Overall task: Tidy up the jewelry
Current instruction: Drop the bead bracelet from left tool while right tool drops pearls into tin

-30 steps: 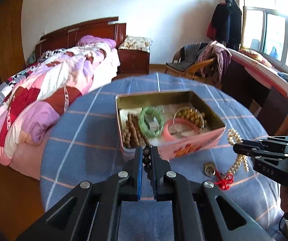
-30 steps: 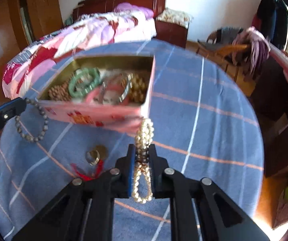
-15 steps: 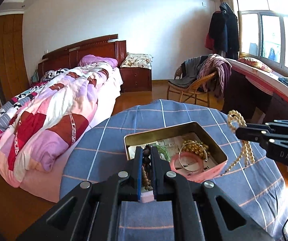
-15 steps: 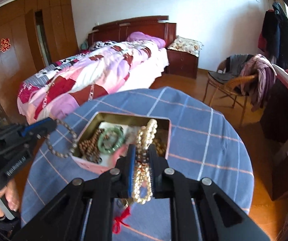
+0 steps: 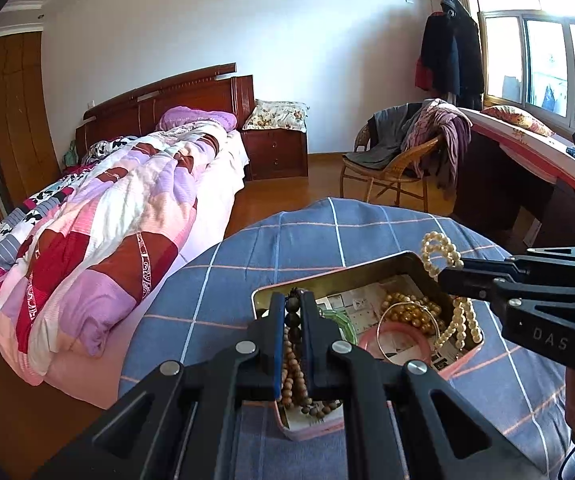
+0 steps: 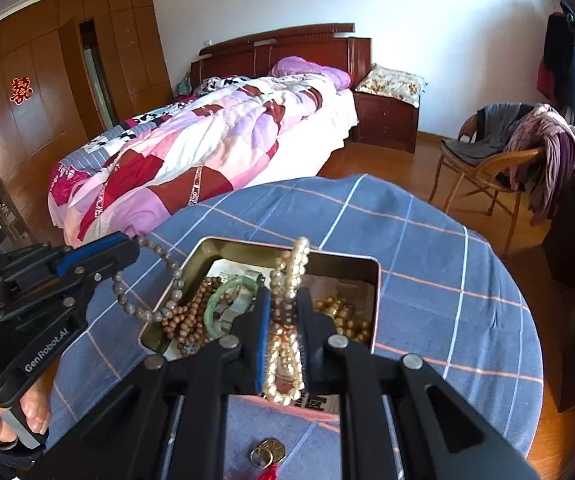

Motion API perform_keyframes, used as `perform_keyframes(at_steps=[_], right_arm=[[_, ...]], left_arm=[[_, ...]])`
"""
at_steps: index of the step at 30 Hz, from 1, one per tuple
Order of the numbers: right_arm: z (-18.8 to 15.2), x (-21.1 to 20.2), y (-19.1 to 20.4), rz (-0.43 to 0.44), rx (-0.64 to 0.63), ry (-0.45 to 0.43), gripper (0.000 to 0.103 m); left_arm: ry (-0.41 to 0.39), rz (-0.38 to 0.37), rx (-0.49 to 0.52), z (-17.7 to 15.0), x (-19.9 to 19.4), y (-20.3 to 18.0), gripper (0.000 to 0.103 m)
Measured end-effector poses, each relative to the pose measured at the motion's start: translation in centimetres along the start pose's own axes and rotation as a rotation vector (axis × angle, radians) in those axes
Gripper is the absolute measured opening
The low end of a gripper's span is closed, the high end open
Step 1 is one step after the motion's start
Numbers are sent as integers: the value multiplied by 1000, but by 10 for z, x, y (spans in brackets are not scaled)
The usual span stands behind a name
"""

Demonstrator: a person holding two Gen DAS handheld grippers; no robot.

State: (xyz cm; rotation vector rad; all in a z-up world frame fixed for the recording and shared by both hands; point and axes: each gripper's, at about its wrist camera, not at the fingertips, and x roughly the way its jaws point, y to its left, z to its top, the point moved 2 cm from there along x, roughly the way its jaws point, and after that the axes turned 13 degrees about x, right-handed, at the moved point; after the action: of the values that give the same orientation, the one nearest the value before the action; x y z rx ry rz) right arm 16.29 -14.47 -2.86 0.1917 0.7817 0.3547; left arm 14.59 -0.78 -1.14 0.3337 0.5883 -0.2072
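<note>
Left gripper [image 5: 292, 300]: clamped on dark bead bracelet [image 6: 155, 276], above tin box [image 6: 376, 280].
Right gripper [image 6: 284, 300]: clamped on pearl strand [image 6: 289, 276], above box.

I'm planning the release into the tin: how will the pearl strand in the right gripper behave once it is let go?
The pearl strand hangs in limp loops from the right gripper, so it is likely floppy and should pool, not stand. Its round beads may slide. Part dangles over the tin, so it probably lands inside.
</note>
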Motion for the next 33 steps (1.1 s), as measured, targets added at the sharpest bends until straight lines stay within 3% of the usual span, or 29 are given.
perform_keyframes(at_steps=[13,16,17,18,19,20,21,23,29,33], right_arm=[[-7,22,-14,-18,10,60,15],[-12,27,-17,-56,-6,61,19],[-15,26,-17,-79,-19,59,29],[-18,25,-18,-90,-24,59,43],[-22,21,-19,-94,-29,53,49],[-26,16,-21,-104,-34,41,53],[-30,11,-22,-123,-41,31,53],[-40,-1,-26,-168,-52,22,53],[-80,-33,-47,-286,-39,3,68],[-98,-44,-58,-290,-12,14,68]], left_arm=[[57,-6,35,-2,35,-14,7],[92,20,56,-8,42,-19,8],[106,35,60,-11,43,-21,11],[115,49,62,-14,43,-22,27],[125,71,64,-18,42,-24,40],[127,93,63,-22,40,-26,70],[124,128,59,-27,35,-27,85],[124,153,38,-37,26,-29,85],[174,97,-27,-65,5,-49,85],[173,39,-3,-69,-7,-78,85]])
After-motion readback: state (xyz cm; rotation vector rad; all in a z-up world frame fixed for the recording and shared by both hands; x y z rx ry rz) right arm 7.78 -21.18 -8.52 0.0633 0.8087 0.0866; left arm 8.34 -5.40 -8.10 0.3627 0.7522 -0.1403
